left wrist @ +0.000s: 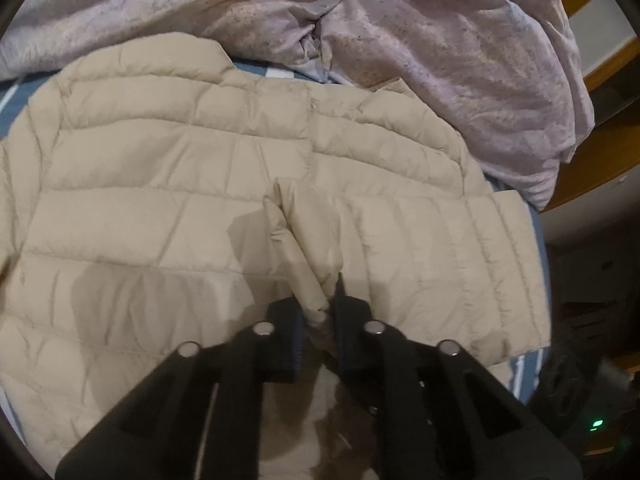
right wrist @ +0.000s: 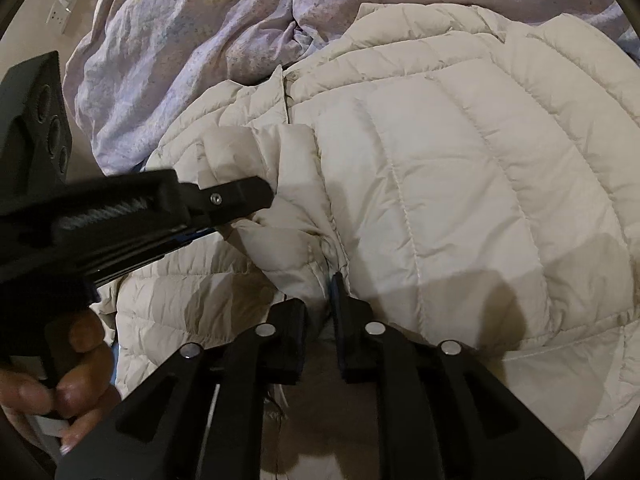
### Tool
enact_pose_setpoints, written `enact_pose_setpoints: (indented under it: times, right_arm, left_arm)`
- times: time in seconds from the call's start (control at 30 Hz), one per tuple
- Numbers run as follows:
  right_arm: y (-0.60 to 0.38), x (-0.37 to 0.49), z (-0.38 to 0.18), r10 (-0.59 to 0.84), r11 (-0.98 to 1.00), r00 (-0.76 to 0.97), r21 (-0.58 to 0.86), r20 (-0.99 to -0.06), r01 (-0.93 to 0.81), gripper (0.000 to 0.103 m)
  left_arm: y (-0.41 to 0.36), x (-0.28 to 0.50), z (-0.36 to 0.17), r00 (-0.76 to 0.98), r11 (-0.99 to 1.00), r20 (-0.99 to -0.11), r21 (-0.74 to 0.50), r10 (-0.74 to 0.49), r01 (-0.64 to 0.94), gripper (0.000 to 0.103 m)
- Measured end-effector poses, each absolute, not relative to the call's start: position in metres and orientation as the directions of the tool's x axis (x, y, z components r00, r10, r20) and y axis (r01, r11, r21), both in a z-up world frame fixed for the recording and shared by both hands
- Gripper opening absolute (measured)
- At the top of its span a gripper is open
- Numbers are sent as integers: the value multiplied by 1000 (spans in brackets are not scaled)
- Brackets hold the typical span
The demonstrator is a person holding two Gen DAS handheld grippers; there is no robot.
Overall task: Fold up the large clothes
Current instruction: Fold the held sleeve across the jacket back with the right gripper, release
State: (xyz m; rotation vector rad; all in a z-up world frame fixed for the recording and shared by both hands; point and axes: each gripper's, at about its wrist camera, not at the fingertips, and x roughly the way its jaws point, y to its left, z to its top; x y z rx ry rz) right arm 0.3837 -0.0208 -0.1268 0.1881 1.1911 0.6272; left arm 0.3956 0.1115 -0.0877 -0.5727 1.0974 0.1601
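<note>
Across the middle of both views a beige quilted jacket (left wrist: 168,216) is spread flat on a blue striped sheet (left wrist: 16,104). At lower centre of the left wrist view, a puffed fold of the jacket is pinched between the narrowed jaws of the left gripper (left wrist: 320,308). At lower centre of the right wrist view, the right gripper (right wrist: 320,312) is seen with a narrow gap; jacket fabric lies between its jaws, but a grip cannot be told. Along the upper edge, a rumpled lilac duvet (left wrist: 440,40) is heaped against the jacket. At lower left, a hand (right wrist: 68,384) is shown.
</note>
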Motion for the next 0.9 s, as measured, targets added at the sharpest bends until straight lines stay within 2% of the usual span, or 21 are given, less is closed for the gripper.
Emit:
enact_pose_setpoints:
  times: [0.03, 0.1, 0.17, 0.2, 0.47, 0.63, 0.9]
  right_arm:
    - [-22, 383, -125, 549, 815, 225, 456, -805, -358, 21]
    - [-25, 382, -119, 550, 814, 236, 451, -801, -365, 36]
    - [-31, 380, -111, 551, 815, 262, 443, -792, -375, 46]
    - [-34, 379, -106, 549, 818, 287, 434, -785, -379, 47]
    - [-67, 385, -97, 372, 921, 480, 250, -795, -300, 47]
    - [-75, 392, -113, 291, 948, 483, 181, -826, -261, 47]
    - [-63, 387, -137, 208, 950, 496, 54, -843, -306, 48]
  left_arm:
    - [112, 394, -87, 462, 850, -876, -344, -139, -398, 8]
    - [114, 392, -84, 467, 860, -878, -319, -109, -399, 7]
    - [118, 389, -80, 475, 866, -876, -298, -82, -401, 7]
    - [121, 386, -77, 480, 870, -875, -285, -64, -403, 7]
    - [146, 365, -74, 473, 871, -880, -200, 41, -448, 7]
    - [152, 361, -89, 437, 869, -896, -148, 85, -472, 8]
    - [154, 357, -112, 417, 873, -900, -97, 128, -479, 20]
